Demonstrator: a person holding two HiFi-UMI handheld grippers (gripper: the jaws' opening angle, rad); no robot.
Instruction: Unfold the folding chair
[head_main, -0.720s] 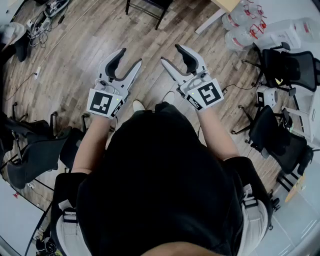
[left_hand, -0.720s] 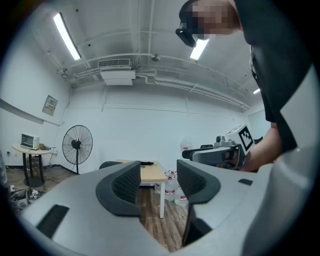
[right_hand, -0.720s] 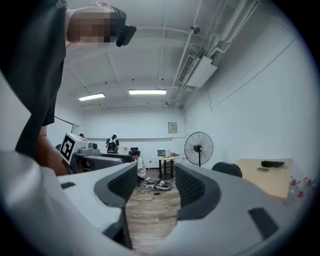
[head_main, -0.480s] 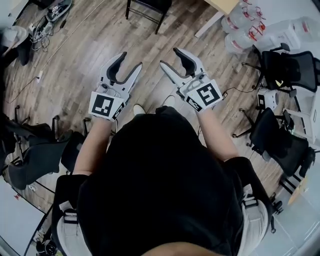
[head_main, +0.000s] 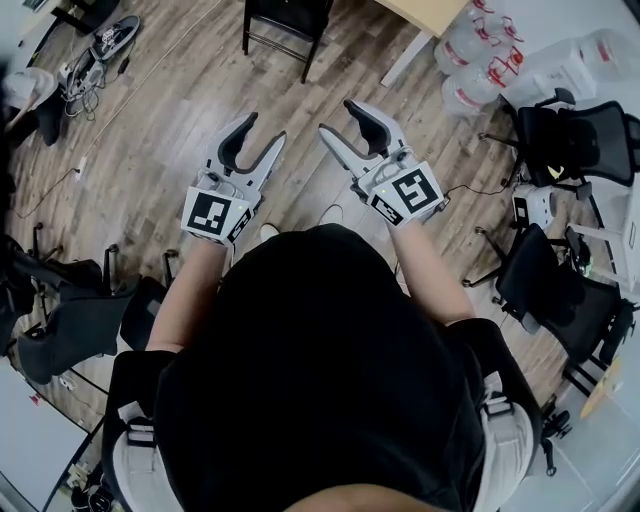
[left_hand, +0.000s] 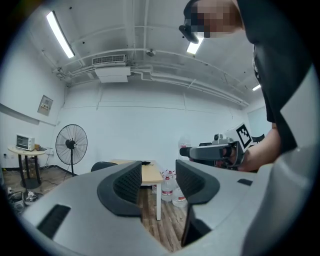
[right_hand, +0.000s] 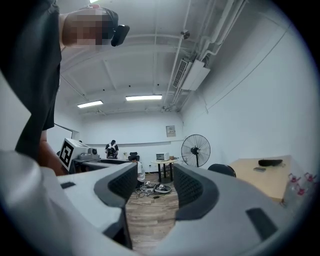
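Observation:
A black chair with thin dark legs (head_main: 285, 22) stands at the far end of the wooden floor, cut off by the top edge of the head view. Both grippers are held level in front of the person, well short of it. My left gripper (head_main: 262, 130) stands open with nothing between its jaws, as the left gripper view (left_hand: 159, 182) also shows. My right gripper (head_main: 336, 117) is open and empty too, its pads apart in the right gripper view (right_hand: 155, 187). Each gripper shows in the other's view: the right gripper (left_hand: 215, 152) and the left gripper (right_hand: 82, 155).
Black office chairs stand at the right (head_main: 570, 135) and at the left (head_main: 80, 320). Several water bottles (head_main: 480, 60) lie by a wooden table (left_hand: 147, 174). Cables (head_main: 95, 45) lie at the far left. A standing fan (left_hand: 71, 145) is by the wall.
The floor has slid down the head view and more of the black chair at the top shows. Both grippers stay open and side by side.

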